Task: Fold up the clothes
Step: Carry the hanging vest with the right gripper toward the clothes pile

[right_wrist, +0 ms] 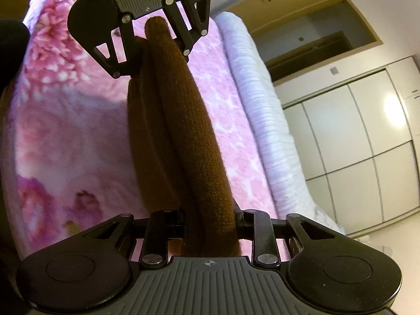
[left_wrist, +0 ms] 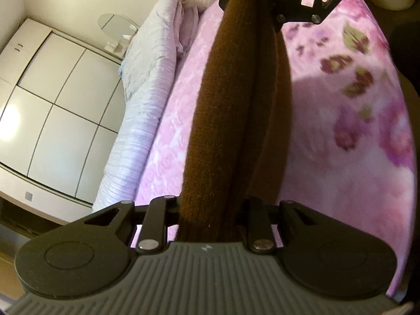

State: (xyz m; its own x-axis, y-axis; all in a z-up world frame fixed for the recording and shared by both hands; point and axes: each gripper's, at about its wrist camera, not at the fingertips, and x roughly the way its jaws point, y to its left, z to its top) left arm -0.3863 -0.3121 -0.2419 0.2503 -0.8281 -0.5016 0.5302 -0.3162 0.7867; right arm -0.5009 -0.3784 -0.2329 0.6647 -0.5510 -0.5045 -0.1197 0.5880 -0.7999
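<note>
So I've got the brown knit garment (left_wrist: 236, 110) strung between both grippers, bunched into a long rope-like roll with a couple of folds running along it. My left gripper (left_wrist: 210, 218) is pinching one end: the knit fills the gap between its jaws and runs straight ahead of it, up to my right gripper (left_wrist: 273, 2) at the far end, which faces back toward me.

Same story from the other hand. My right gripper (right_wrist: 210, 223) is clamped on its end of the roll, fabric squeezed between the jaws, and the garment (right_wrist: 189, 136) stretches away in front to my left gripper (right_wrist: 155, 34), which shows at the top with the knit end poking out between its arms.

The roll hangs clear above the pink floral blanket (left_wrist: 341, 131) on the bed, and it throws a shadow onto the blanket below. To the left of my left gripper there's a rolled-up pale lilac quilt (left_wrist: 147, 99) lying along the bed edge, and beyond that white wardrobe doors (left_wrist: 60, 110) with a light glare on them. From the right gripper the quilt (right_wrist: 267, 131) and wardrobe (right_wrist: 367, 144) sit off to the right.
</note>
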